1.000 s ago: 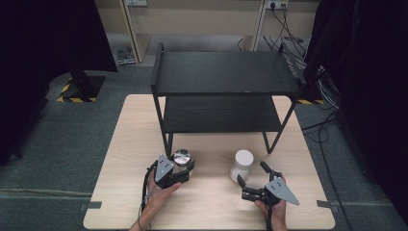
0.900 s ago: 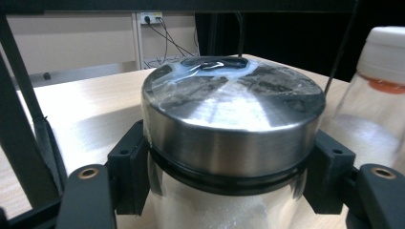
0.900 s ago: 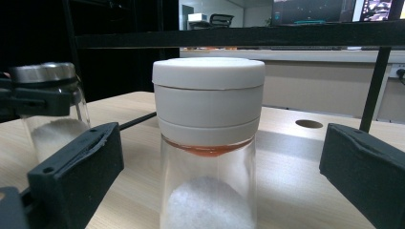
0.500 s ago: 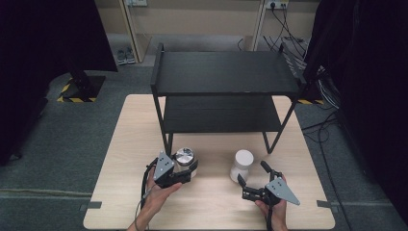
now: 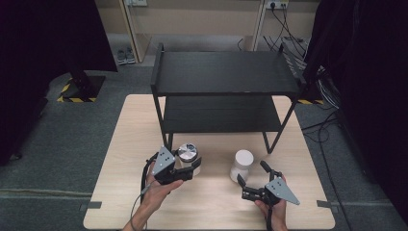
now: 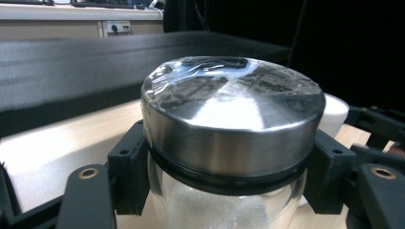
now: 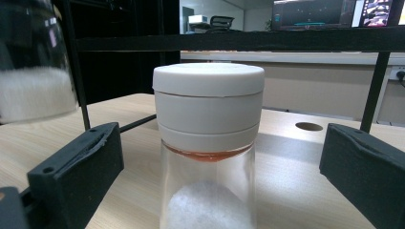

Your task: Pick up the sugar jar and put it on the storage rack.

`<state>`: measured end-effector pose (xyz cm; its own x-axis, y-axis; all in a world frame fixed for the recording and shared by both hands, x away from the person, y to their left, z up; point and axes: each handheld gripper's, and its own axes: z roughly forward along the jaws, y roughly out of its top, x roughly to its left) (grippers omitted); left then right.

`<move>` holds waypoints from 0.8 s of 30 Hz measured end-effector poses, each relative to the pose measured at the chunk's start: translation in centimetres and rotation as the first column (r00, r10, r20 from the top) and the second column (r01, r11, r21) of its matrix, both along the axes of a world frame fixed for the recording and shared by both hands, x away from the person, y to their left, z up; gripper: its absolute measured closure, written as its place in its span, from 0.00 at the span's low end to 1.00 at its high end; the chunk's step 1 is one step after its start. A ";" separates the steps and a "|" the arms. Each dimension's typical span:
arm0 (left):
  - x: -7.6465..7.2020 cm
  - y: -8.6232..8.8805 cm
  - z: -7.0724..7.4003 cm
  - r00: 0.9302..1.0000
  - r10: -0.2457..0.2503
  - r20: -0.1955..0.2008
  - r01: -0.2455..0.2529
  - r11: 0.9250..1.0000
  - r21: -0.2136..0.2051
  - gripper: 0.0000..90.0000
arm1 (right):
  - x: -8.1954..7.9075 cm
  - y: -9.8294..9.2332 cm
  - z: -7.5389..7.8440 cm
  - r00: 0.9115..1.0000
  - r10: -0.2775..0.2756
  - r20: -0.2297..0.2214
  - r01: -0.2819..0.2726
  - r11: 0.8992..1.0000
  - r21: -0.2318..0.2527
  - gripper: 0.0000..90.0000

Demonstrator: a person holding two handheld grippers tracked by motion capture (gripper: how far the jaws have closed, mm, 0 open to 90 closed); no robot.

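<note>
The black two-tier metal shelf rack (image 5: 225, 91) is blocking the upper middle of the high view, its thin legs standing on the pale wooden table (image 5: 120, 144). Bare tabletop is lying open at the left and right edges and along the bottom. The white-capped glass jar (image 5: 241, 165) is standing between the two hands at lower centre, narrowing that gap.

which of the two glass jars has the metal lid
The jar with the shiny steel lid, clamped in the left gripper near the black shelf's left leg. The other jar, in front of the open right gripper, has a white lid.
</note>
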<state>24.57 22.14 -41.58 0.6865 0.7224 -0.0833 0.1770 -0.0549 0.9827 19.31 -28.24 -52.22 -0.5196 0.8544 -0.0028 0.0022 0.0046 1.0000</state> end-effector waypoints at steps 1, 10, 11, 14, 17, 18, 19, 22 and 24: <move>0.1 0.0 0.4 1.000 -0.004 0.004 0.004 1.000 -0.001 0.35 | 0.0 0.0 0.0 1.000 0.001 0.000 -0.001 1.000 0.000 0.01; 0.8 -0.5 4.6 0.998 -0.034 0.047 0.034 0.999 0.002 0.35 | 0.0 0.0 0.0 1.000 0.002 -0.002 -0.002 1.000 0.002 0.01; 0.9 -0.6 5.5 0.998 -0.038 0.054 0.038 0.999 0.004 0.35 | 0.0 0.1 0.0 1.000 0.002 -0.004 -0.002 1.000 0.003 0.01; 1.1 -0.7 6.5 0.997 -0.047 0.054 0.047 0.999 0.001 0.35 | 0.1 0.1 -0.1 1.000 0.003 -0.006 -0.003 1.000 0.002 0.01; 1.4 -0.9 8.1 0.997 -0.056 0.049 0.056 0.998 0.002 0.35 | 0.1 0.1 -0.1 1.000 0.003 -0.006 -0.003 1.000 0.003 0.01; 1.5 -0.9 8.7 0.997 -0.062 0.044 0.062 0.998 0.000 0.35 | 0.1 0.1 0.0 1.000 0.003 -0.006 -0.003 1.000 0.003 0.01; 1.7 -0.8 9.8 0.996 -0.072 0.046 0.072 0.997 -0.005 0.35 | 0.1 0.1 -0.1 1.000 0.003 -0.006 -0.003 1.000 0.004 0.01; 1.8 -1.0 11.6 0.995 -0.075 0.066 0.075 0.997 0.002 0.35 | 0.1 0.1 -0.1 1.000 0.004 -0.008 -0.004 1.000 0.004 0.01; 1.9 -1.0 12.2 0.995 -0.075 0.068 0.075 0.997 0.003 0.35 | 0.2 0.1 -0.1 1.000 0.006 -0.009 -0.005 1.000 0.005 0.01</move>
<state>26.50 21.12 -29.40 0.7430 0.6684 -0.0343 0.1052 -0.0661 0.9922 19.46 -28.15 -52.29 -0.5242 0.8515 0.0058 0.0108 -0.0001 0.9999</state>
